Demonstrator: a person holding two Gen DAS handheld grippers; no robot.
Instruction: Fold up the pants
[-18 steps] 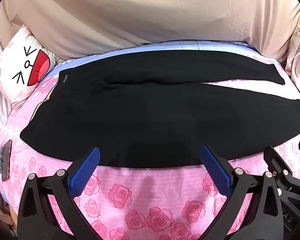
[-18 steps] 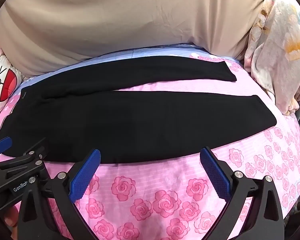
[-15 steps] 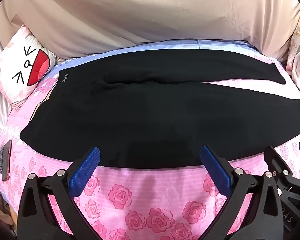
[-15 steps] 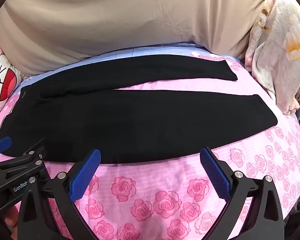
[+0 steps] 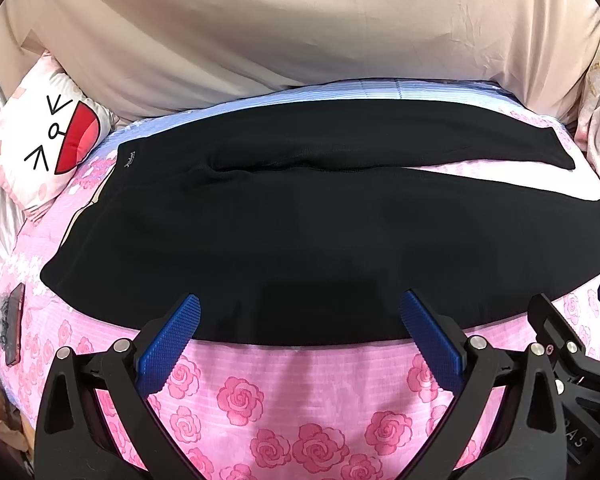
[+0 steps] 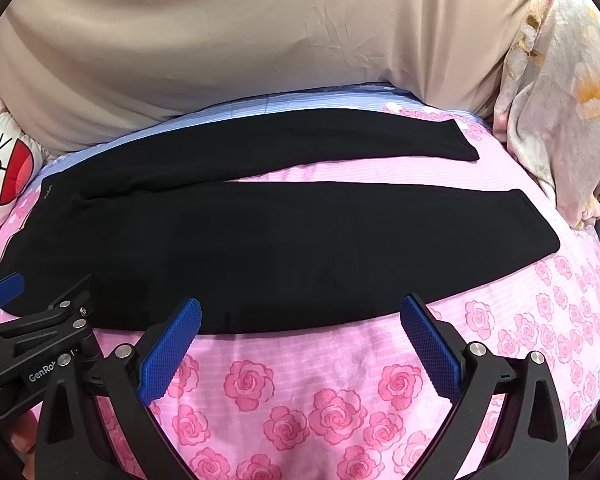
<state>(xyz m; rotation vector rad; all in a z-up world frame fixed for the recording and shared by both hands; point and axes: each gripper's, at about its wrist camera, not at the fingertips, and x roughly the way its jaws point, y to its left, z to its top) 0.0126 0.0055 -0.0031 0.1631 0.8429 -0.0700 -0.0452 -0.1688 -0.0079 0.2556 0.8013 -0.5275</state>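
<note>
Pink rose-printed bedding (image 5: 240, 400) fills the lower frame; on it our black pants (image 5: 300, 240) lie flat, long axis left to right, waistband at left, legs splayed rightward. Our left gripper (image 5: 300, 312) and right gripper (image 6: 300, 312) hover at the near edge, jaws spread wide, holding nothing.

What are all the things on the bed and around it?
pants: one, black, flat on the bed, legs apart
bedsheet: one, pink with roses, under the pants
beige cover: one, behind the bed
cartoon pillow: one, white and red, far left
flowery fabric: one, pale, far right
phone: one, dark, left edge of the bed
left hand-held gripper: one, black with blue pads, open
right hand-held gripper: one, same colours, open
</note>
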